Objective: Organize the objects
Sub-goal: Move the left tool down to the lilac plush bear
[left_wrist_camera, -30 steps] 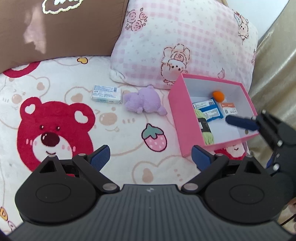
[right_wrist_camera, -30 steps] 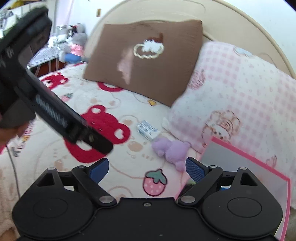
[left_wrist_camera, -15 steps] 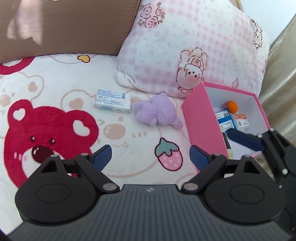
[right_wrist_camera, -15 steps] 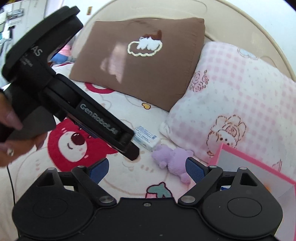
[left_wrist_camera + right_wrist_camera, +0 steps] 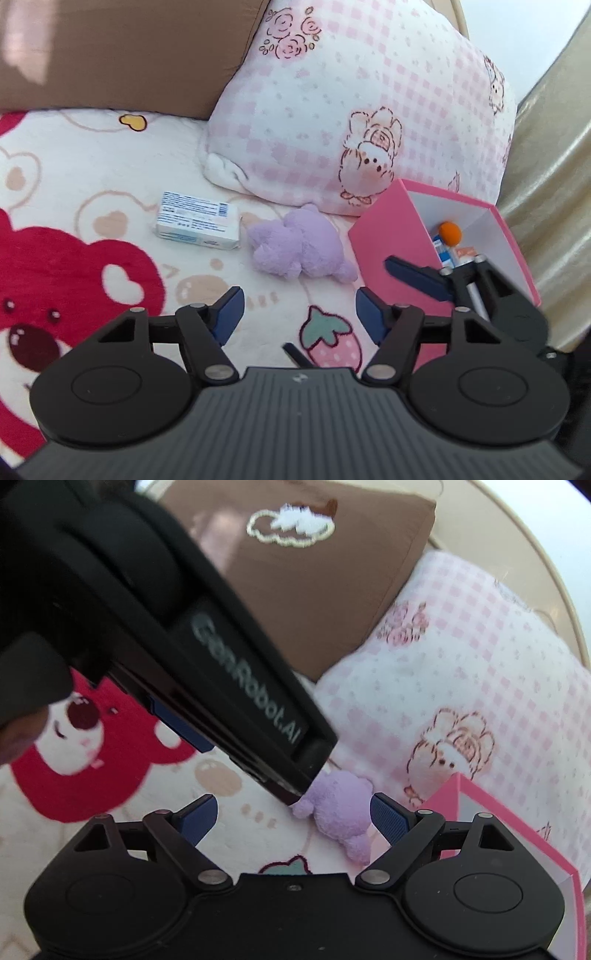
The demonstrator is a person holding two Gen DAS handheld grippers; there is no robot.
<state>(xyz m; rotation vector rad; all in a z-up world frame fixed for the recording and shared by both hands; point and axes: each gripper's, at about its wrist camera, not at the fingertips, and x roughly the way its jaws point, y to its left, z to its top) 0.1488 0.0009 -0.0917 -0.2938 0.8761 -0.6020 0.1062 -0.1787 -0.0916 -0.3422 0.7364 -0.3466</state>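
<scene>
A purple plush toy (image 5: pixel 301 247) lies on the bear-print blanket, just ahead of my open, empty left gripper (image 5: pixel 297 314). A white and blue soap pack (image 5: pixel 197 220) lies to its left. A pink box (image 5: pixel 388 240) at the right holds an orange ball (image 5: pixel 450 233) and small packs. My right gripper (image 5: pixel 291 818) is open and empty, close to the plush toy (image 5: pixel 341 805) and beside the box (image 5: pixel 517 834). It also shows in the left wrist view (image 5: pixel 417 278) by the box front. The left gripper's body (image 5: pixel 207 642) crosses the right wrist view.
A pink checked pillow (image 5: pixel 354 110) and a brown pillow (image 5: pixel 110 51) lean at the back. A beige curtain (image 5: pixel 554 147) hangs at the right. The blanket (image 5: pixel 74 166) has red bear and strawberry prints.
Both grippers have moved forward toward the plush toy, which looks larger now. The left gripper's body fills more of the right wrist view. Both stay open.
</scene>
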